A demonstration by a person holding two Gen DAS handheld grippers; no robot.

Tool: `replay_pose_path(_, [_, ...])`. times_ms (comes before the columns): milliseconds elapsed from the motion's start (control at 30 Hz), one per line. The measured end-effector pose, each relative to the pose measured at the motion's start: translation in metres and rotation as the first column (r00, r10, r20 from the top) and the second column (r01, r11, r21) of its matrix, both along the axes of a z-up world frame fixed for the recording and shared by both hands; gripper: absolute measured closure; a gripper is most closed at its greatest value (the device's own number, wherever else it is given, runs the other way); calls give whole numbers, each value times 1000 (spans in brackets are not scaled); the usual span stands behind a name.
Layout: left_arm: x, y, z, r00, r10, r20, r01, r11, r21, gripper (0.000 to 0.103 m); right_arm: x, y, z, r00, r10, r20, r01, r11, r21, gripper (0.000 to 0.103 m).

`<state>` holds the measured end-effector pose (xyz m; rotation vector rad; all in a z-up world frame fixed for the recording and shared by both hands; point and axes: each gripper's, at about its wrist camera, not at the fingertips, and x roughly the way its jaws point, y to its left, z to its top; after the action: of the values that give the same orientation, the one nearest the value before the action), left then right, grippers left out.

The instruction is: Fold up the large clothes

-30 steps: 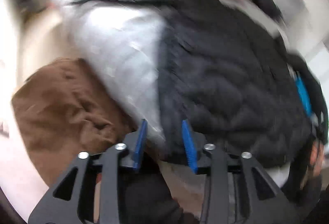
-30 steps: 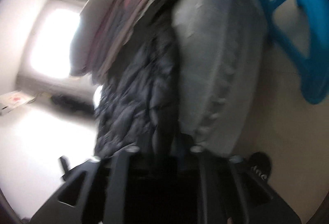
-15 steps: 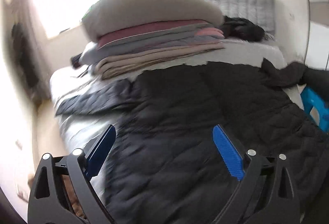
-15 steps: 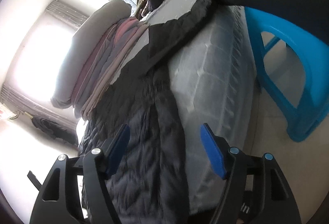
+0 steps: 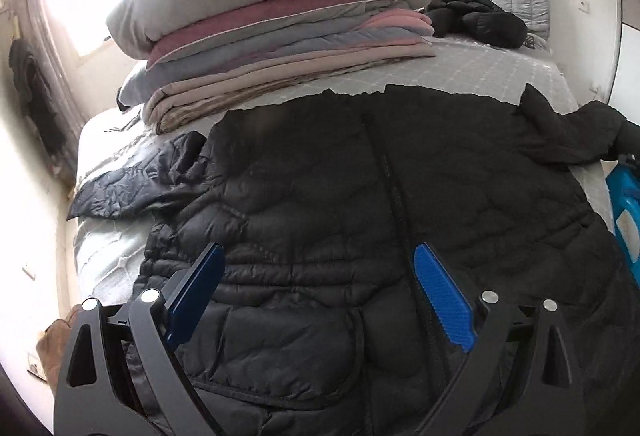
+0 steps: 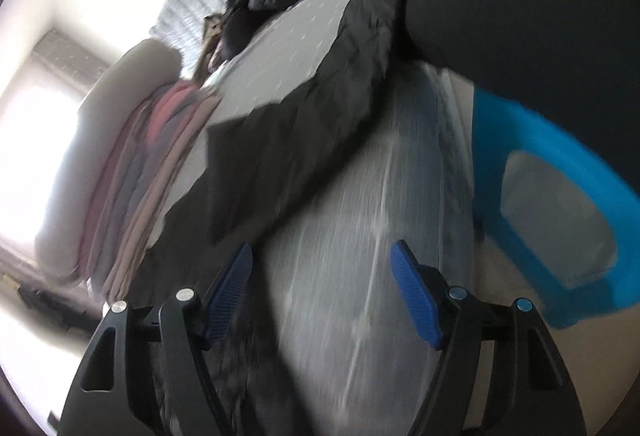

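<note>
looking down along the left gripper (image 5: 320, 296) we see a black quilted puffer jacket (image 5: 340, 195) spread flat across the grey mattress (image 5: 480, 67), zipper running up its middle; one sleeve (image 5: 576, 131) trails toward the right edge, another lies crumpled at the left; our left jaws have just been opening and now stand spread wide above the jacket's lower part, nothing pinched between the blue pads (image 5: 444, 300); behind the jacket sits a stack of folded blankets (image 5: 280, 43), and a second dark garment (image 5: 476, 19) lies near the headboard; our right gripper (image 6: 324, 288) hangs over the mattress side beside a blue plastic stool (image 6: 560, 203); its jaws have likewise just been opening and stand apart, empty, with the jacket's hem draping just beside the left finger.
</note>
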<state>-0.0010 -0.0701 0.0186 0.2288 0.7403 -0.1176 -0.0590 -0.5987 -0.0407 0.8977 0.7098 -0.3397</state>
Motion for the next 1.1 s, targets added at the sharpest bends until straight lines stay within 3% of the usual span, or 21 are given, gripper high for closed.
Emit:
replay_pose_path(300, [4, 2, 0, 1000, -16, -2, 16, 1000, 18, 10, 42, -21, -14, 995, -101, -3, 101, 995, 26, 33])
replay_pose_path(567, [5, 3, 2, 1000, -15, 12, 15, 1000, 18, 10, 48, -33, -31, 985, -171, -4, 171, 983, 70, 33])
replay_pose_path(1100, [11, -2, -7, 1000, -12, -12, 13, 999, 32, 9, 54, -64, -36, 974, -225, 36, 219, 969, 114, 33])
